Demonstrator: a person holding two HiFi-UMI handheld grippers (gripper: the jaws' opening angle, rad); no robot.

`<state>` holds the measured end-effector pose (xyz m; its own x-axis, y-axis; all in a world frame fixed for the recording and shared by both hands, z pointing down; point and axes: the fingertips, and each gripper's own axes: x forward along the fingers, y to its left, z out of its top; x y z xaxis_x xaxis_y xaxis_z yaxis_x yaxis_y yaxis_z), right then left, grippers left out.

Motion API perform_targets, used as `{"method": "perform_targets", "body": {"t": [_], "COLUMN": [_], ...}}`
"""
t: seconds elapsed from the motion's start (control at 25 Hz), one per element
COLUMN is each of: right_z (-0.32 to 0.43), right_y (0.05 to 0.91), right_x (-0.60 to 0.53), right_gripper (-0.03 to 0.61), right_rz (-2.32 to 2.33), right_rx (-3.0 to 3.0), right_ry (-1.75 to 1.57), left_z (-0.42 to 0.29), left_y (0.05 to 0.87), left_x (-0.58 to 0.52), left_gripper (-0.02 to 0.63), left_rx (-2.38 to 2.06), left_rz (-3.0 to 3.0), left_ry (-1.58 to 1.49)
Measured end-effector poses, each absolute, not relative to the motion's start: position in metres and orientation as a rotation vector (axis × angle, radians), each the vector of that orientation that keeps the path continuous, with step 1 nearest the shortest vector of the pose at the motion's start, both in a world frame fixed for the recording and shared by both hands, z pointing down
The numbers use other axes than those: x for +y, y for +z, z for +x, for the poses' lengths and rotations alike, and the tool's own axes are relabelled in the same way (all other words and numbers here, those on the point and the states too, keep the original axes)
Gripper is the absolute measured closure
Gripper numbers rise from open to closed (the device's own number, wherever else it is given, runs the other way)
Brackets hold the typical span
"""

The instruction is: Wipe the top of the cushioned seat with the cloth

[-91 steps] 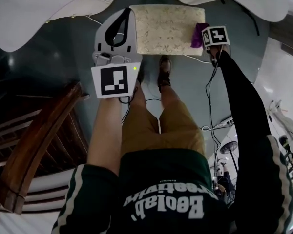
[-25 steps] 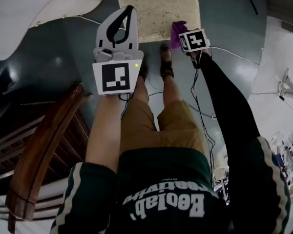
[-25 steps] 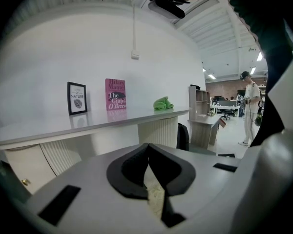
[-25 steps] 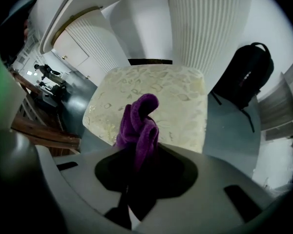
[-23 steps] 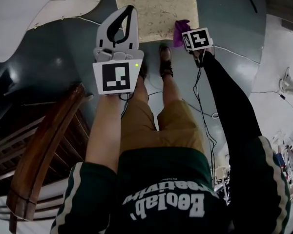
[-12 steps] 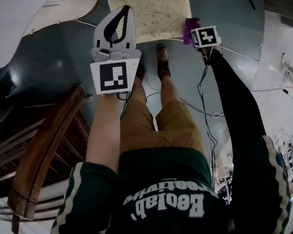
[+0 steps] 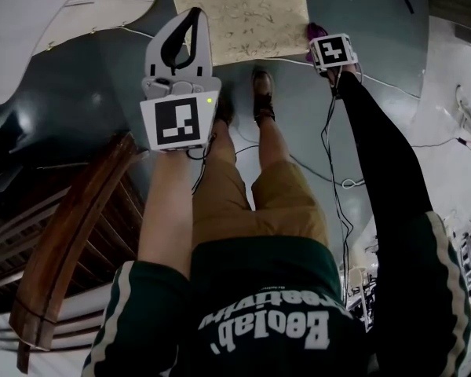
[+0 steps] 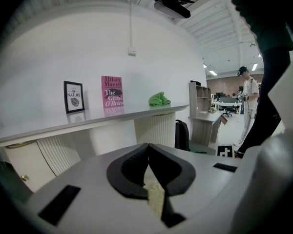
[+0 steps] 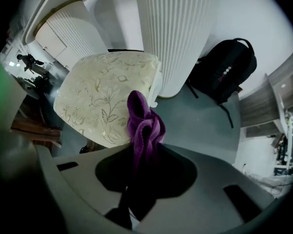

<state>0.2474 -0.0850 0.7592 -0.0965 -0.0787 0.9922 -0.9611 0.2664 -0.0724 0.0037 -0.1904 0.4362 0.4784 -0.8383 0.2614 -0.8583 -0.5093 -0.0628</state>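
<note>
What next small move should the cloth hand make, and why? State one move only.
Probably carry the right gripper left and down so the purple cloth lands on the cushioned seat. Its jaws are shut on the cloth, which in the head view sits just off the seat's right edge and does not appear to be touching the top.

The right gripper (image 9: 139,150) has moved the purple cloth (image 7: 315,31) sideways. A few seconds ago the cloth was at the right edge of the cream flowery cushioned seat (image 7: 243,14). One second ago it lay over the seat's near right corner. Now it is off the seat again, just past the right edge (over the dark floor (image 7: 369,22)).
</note>
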Motion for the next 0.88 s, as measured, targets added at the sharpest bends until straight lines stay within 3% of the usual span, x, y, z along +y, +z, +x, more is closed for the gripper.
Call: {"method": "perform_targets", "body": {"t": [0.48, 0.88], "right_z": [0.252, 0.232], "right_y": [0.74, 0.662], "right_x": [-0.091, -0.137], "right_gripper": [0.483, 0.483], "right_rz": [1.115, 1.209], "right_rx": [-1.483, -1.625], "right_ry": [1.01, 0.847], "left_z": [-0.004, -0.005], "left_y": [0.43, 0.381], "left_x": [-0.185, -0.189], "left_gripper": [0.597, 0.597], "left_rx": [-1.544, -1.613], "left_rz": [2.633, 2.662], "left_ry": [0.397, 0.388]}}
